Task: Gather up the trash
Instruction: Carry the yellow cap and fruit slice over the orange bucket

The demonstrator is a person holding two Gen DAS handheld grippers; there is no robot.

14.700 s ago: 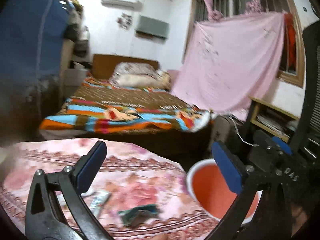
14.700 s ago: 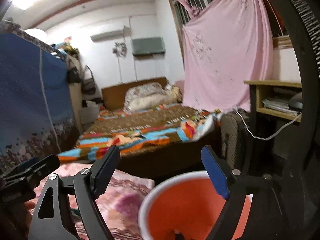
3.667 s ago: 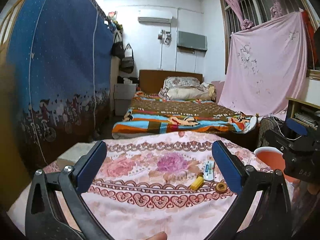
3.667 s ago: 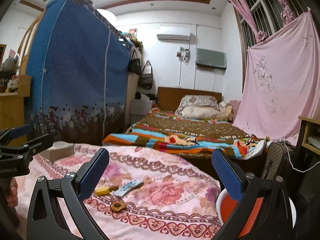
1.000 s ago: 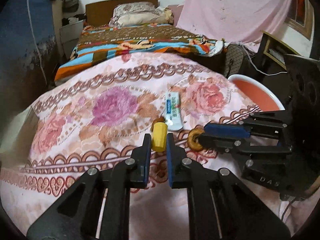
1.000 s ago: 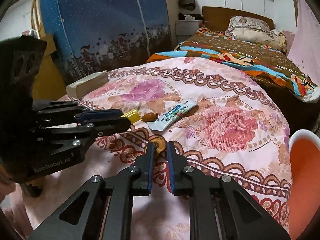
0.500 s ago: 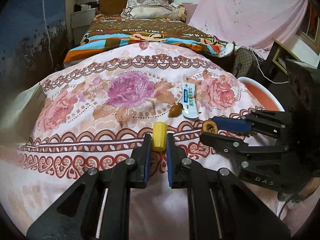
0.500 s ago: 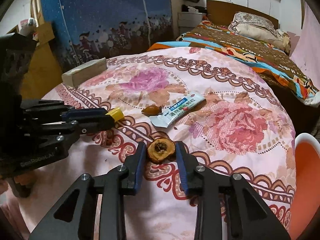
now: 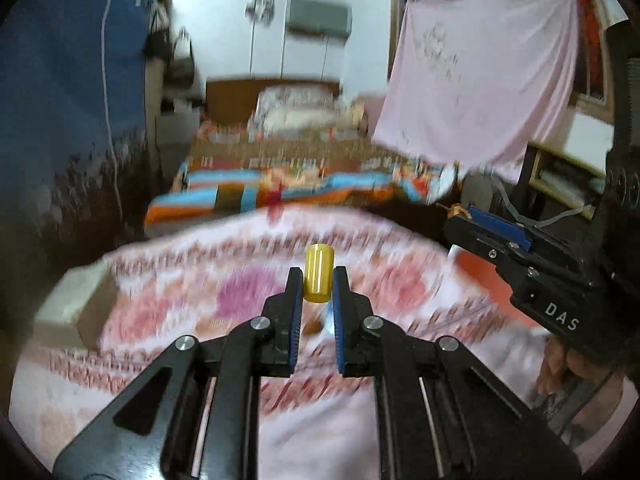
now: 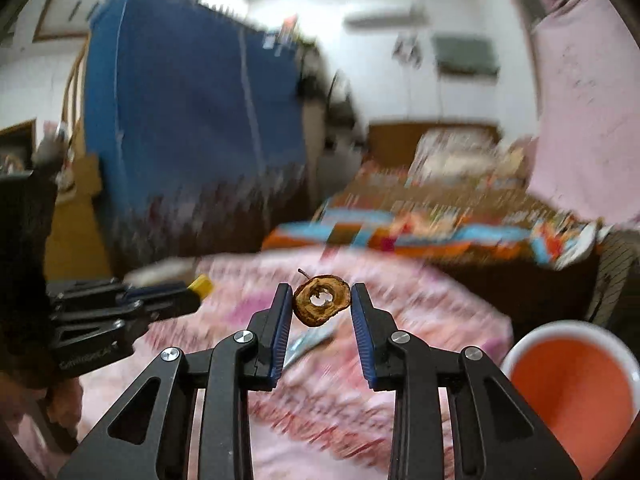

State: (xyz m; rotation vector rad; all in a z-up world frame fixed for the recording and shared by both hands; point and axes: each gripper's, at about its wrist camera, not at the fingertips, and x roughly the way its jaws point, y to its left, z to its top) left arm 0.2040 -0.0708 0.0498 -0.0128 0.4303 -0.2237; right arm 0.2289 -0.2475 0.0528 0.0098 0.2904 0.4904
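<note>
Orange bin (image 10: pixel 576 384) sits lower right of the right wrist view, beside the bench (image 10: pixel 400 400). Risk: right gripper (image 10: pixel 319 307) pinches the dried fruit ring (image 10: pixel 321 300) only at its edges, so it could slip out short of the bin. Left gripper (image 9: pixel 313 290) clamps the yellow cap (image 9: pixel 318 278) at its base; a swing may tip it out.

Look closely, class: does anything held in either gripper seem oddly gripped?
Yes. The dried fruit slice sits tilted between the right gripper pads, caught by its edges; the yellow cap stands upright in the left gripper.

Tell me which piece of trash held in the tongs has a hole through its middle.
The brown dried fruit ring in the right tongs; the left tongs hold a solid yellow cap.
</note>
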